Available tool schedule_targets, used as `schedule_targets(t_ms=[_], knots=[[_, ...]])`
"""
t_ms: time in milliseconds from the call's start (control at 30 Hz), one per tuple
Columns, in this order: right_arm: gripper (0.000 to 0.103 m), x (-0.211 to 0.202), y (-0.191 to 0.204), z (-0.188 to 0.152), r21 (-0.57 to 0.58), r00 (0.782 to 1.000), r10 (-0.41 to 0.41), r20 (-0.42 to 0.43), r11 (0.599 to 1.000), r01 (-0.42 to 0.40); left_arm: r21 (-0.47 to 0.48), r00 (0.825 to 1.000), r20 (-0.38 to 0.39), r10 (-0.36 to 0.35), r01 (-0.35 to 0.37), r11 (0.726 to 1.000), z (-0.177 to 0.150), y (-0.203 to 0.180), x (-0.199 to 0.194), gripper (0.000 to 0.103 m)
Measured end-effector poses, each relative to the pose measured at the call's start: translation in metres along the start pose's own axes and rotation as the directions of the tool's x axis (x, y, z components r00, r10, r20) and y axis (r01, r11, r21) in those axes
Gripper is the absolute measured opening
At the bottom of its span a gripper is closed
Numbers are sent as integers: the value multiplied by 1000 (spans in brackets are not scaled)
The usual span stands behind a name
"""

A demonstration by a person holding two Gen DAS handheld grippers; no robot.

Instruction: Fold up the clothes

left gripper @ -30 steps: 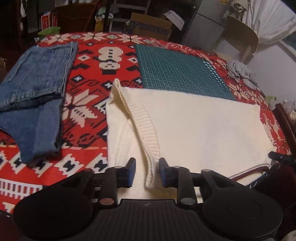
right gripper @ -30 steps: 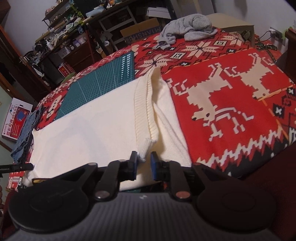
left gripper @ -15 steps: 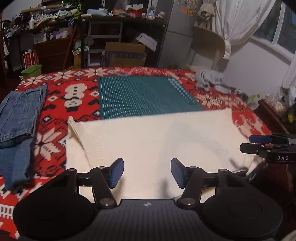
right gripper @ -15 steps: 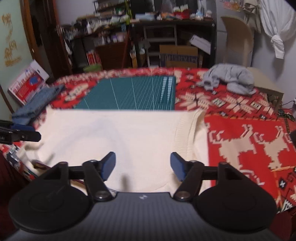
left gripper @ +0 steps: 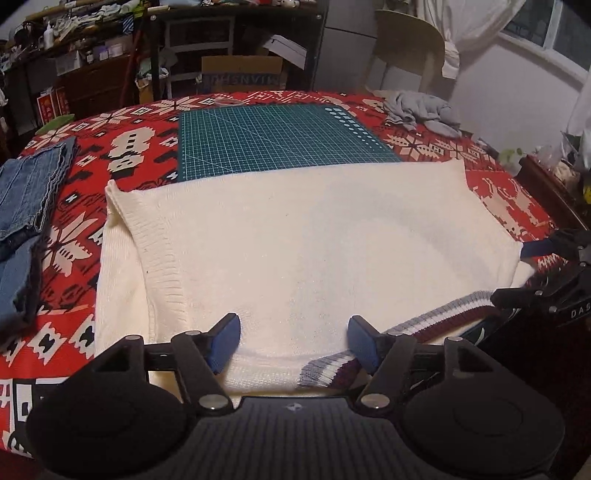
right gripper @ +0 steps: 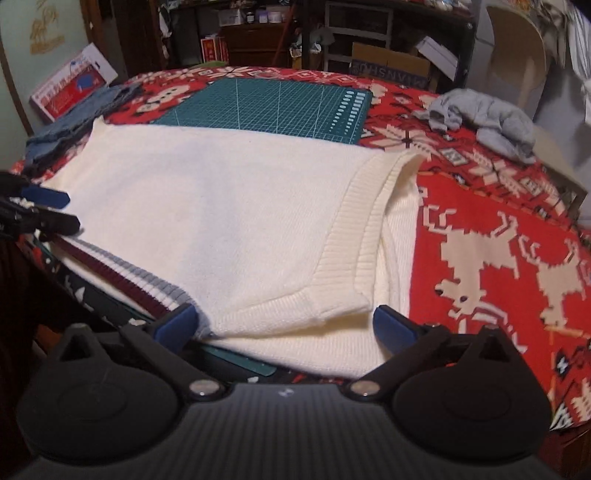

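Lived-in room of a home, probably a spare room or hobby corner. Table under a red patterned tablecloth (left gripper: 122, 147), green cutting mat (left gripper: 280, 136) on it, jeans (left gripper: 26, 192) and a grey garment (right gripper: 480, 118) lying around. Behind: cluttered dark shelves (left gripper: 92, 44), cardboard box (left gripper: 242, 75), wooden chair (left gripper: 406, 48), tied white curtain (left gripper: 450, 33) by a window (left gripper: 554, 26).

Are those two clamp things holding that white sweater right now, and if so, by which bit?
Neither holds it. The left gripper and right gripper are both opening, their pads clear of the cream sweater, which lies loose on the table.
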State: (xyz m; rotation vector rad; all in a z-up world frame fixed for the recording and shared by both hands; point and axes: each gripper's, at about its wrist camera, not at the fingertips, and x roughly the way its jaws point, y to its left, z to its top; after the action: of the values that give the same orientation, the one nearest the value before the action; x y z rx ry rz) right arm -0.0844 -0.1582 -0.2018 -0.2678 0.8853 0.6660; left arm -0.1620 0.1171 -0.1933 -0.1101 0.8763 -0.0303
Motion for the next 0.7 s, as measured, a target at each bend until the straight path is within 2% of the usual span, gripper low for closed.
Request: schedule_targets(t_ms=[133,367,500,567,667,700], knots=[[102,2,-2,0,8,1000,3,7,1000,-4,-5,1000,0,5,-5,1000,0,-1,0,64],[102,1,-3,-1,15,1000,4,19,1000,-4,-115,999,-35,-18,14,993,10,6,2,70],[102,2,-3,-1,14,1000,3,18,1000,-3,-120,999,-44,-27,22,992,11,6,1,70],[102,2,-3,-1,14,1000,2,17,1000,-2,-141,998,-50,-23,16,990,15,9,-3,65],[102,2,-3,0,14,1000,2,17,1000,-3,-160,1000,-15,10,-12,987,28,18,-15,62],[102,2,-3,0,14,1000,2,17,1000,-2,-148,1000,7,26,-24,989,33,20,-19,59]])
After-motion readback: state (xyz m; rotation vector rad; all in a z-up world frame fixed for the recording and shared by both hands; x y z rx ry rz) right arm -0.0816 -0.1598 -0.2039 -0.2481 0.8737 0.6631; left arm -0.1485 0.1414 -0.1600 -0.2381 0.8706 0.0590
